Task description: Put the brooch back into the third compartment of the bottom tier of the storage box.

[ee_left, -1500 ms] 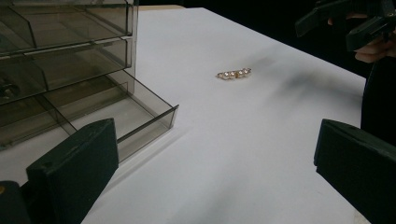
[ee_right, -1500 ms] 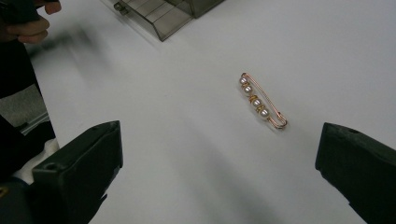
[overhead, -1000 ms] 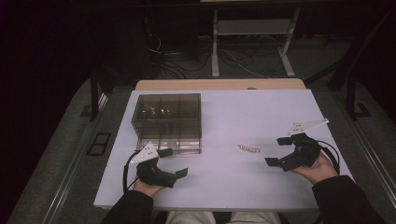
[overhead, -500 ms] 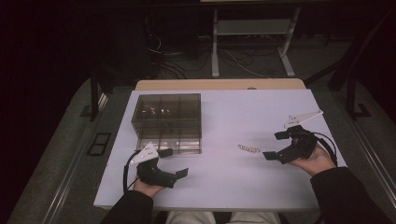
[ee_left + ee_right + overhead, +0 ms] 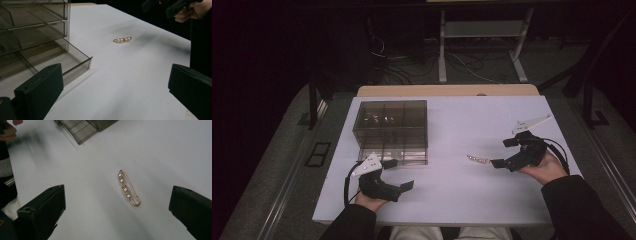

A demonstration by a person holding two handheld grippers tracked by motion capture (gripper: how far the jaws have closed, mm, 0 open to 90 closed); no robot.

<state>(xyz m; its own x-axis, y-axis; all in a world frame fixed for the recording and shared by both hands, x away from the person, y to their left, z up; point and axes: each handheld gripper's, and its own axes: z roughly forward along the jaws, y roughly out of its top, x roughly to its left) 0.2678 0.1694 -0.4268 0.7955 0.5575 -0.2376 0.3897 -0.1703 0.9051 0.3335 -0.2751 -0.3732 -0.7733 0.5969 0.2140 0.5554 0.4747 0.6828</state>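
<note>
- High view: one smoky clear plastic drawer box (image 5: 391,131) sits on one white table (image 5: 462,200). One small gold pin with pearls (image 5: 477,159) lies right of it, just beside the right gripper (image 5: 504,153).
- Left gripper view: the left gripper (image 5: 112,92) is spread wide, holding nothing. One drawer (image 5: 75,63) sticks out.
- Right gripper view: the right gripper's jaws are wide apart, and the pin lies between them, untouched.

The high view looked down from above the white counter (image 5: 462,190). Each gripper view sat low and close. All three saw the small gold pin with pearls (image 5: 128,188).
</note>
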